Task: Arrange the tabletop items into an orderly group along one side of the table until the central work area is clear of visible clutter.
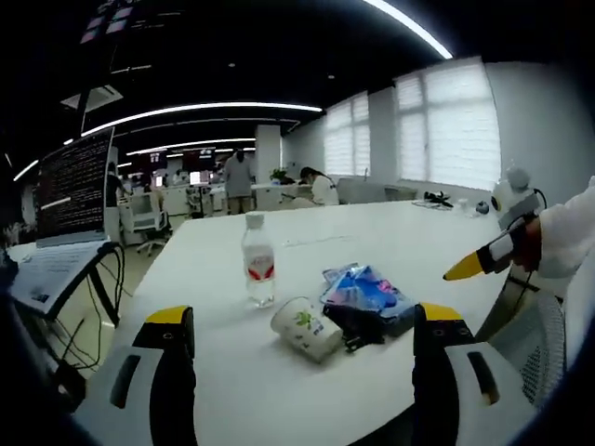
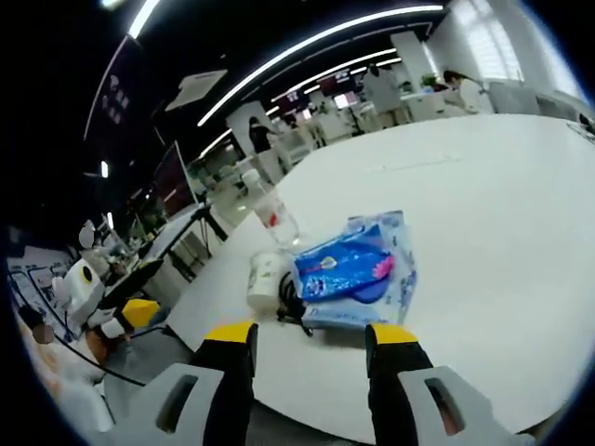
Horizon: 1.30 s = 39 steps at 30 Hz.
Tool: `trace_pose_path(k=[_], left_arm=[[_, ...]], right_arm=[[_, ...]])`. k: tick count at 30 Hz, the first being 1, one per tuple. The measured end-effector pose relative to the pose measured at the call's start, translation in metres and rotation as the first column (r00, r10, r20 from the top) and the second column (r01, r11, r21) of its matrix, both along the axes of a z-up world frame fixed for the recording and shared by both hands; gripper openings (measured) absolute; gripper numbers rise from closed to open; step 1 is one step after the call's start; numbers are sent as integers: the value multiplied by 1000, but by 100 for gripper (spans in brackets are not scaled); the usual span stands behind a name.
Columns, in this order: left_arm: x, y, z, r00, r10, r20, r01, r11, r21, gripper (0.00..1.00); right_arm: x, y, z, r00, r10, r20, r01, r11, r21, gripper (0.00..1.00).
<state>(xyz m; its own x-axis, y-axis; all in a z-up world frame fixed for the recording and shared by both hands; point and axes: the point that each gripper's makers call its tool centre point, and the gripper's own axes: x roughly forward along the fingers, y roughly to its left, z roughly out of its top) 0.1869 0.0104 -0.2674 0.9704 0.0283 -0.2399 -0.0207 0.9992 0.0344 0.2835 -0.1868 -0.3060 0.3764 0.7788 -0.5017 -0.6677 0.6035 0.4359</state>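
Blue packet (image 2: 358,269) lies just beyond the right gripper's (image 2: 310,336) parted, empty jaws.

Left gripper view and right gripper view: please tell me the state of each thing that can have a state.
water bottle: upright, cap on
paper cup: tipped on its side
blue packet: lying flat, over a black item
laptop: open, screen lit
left gripper: open, empty
right gripper: open, empty

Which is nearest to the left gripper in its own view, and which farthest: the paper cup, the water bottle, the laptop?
1. Paper cup: on its side between the jaws of the left gripper.
2. Water bottle: upright, behind the cup.
3. Laptop: open, far left, off the table.
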Motion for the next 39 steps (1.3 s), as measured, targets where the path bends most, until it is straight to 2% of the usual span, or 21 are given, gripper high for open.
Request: trace_pose_path(k=[5,18,22,25,26,31,34,35,36,37,39], left_arm=[[2,-13,1,1000,-7,-10,7,1000,-11,100],[2,-10,-7,999,6,-52,-7,1000,-22,100],[1,-14,-10,997,1,-75,-3,1000,-18,99],[1,-15,-13,995,-6,-97,6,1000,-5,98],[1,-16,-13,995,-9,-99,8,1000,-3,98],[0,-12,-13,994,1,-108,-1,1000,-3,97],[0,-11,-14,993,7,-117,-7,1000,3,96],[0,-10,-15,993,7,-119,-6,1000,6,96],[0,-10,-16,992,7,-125,-6,1000,9,96],[-1,-9,-18,991,8,-132,-6,1000,9,95],[-1,-9,-20,989,8,-147,-7,1000,9,95]], right_arm=[[4,10,1,999,31,9,-31,1000,-4,46],[14,33,8,991,128,32,-127,992,-25,43],[20,52,17,974,220,48,-218,975,-29,43],[23,71,25,959,283,20,-283,959,5,44],[27,79,27,944,327,30,-327,945,-2,44],[36,110,29,894,447,23,-447,894,-27,44],[33,121,25,850,526,32,-523,849,-80,44],[31,127,25,821,570,38,-564,819,-103,45],[30,130,24,801,597,41,-590,799,-115,45],[30,131,24,795,605,41,-598,793,-120,45],[31,140,19,740,671,38,-658,735,-160,46]])
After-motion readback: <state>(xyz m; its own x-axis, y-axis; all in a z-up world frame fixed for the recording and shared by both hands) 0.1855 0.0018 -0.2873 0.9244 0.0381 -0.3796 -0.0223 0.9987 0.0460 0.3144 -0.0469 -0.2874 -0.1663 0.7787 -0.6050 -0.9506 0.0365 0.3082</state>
